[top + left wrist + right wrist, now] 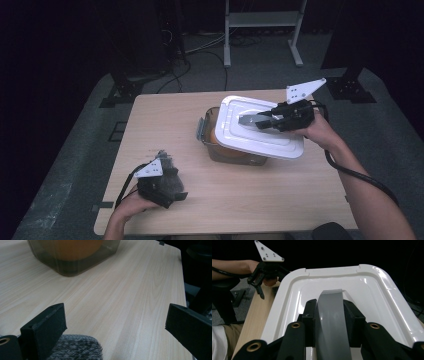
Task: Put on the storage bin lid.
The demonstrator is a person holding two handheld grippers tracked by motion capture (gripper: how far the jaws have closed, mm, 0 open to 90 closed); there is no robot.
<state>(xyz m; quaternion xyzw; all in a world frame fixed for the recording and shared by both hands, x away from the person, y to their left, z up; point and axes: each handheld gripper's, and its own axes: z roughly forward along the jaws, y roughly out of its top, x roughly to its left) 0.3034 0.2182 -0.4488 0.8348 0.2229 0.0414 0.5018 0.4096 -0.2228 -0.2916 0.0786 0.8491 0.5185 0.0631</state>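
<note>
A clear plastic container stands in the middle of the wooden table with a round orange thing inside. Over it, shifted to the right and slightly tilted, is its white lid. My right gripper comes in from the right and is shut on the lid's grey handle strip. In the right gripper view both jaws press that grey strip on the lid. My left gripper rests near the table's front left corner, jaws wide open, with nothing between them.
A grey knitted cloth lies under the left gripper's left jaw. The container's wall is ahead of the left gripper, with bare wood in between. Beyond the table's far edge stand a white metal frame and loose cables on the floor.
</note>
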